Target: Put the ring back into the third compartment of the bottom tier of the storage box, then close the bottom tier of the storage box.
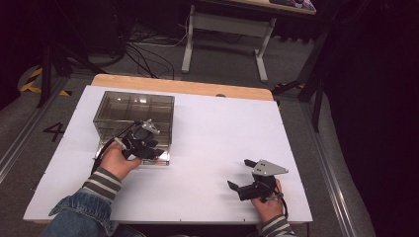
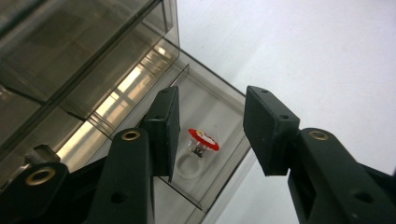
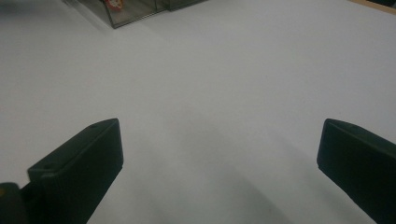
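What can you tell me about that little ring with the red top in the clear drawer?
The ring has a pale, translucent plastic-looking band and a round red top with a small white and dark mark. It lies tilted on the floor of the pulled-out clear drawer, at the smoky storage box's front. The left gripper hovers over it, jaws apart, not touching it.

A white-topped work table with a pale wooden far edge stands on grey carpeted floor in a dimly lit room. Beyond it, a second table on a light metal T-leg frame sits against darkness, with black cables sprawled over the floor beside it. Yellow-and-black hazard tape marks the floor at left, near a painted numeral 4. Metal rails run alongside the table.
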The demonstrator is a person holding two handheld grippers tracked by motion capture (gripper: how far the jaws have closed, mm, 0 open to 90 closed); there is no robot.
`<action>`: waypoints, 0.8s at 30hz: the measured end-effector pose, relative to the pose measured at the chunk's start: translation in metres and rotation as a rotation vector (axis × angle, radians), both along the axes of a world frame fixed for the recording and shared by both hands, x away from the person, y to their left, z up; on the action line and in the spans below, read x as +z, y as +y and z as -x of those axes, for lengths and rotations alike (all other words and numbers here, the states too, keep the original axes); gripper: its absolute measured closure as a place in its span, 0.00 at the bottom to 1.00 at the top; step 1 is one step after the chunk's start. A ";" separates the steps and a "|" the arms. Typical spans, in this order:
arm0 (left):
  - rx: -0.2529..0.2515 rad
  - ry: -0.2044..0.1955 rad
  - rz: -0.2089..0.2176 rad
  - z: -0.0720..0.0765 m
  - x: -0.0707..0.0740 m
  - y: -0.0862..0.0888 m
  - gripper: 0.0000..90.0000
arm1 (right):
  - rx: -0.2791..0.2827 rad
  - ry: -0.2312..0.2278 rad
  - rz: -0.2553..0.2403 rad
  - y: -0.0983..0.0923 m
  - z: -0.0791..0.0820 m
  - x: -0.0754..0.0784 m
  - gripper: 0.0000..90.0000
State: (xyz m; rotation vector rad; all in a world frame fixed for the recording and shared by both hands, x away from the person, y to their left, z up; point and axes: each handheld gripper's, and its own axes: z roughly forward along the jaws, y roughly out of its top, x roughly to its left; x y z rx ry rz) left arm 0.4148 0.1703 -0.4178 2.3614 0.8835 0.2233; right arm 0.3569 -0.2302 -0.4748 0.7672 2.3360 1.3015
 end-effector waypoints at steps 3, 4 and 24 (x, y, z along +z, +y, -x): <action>-0.007 -0.012 0.000 0.004 0.004 0.000 0.64 | 0.000 0.002 -0.002 0.000 0.000 0.000 0.01; -0.008 -0.018 0.000 0.004 0.006 0.001 0.64 | 0.000 0.002 -0.004 0.000 0.000 0.000 0.01; -0.016 -0.029 -0.006 0.018 0.016 0.012 0.65 | 0.001 0.002 -0.005 0.000 0.000 0.000 0.01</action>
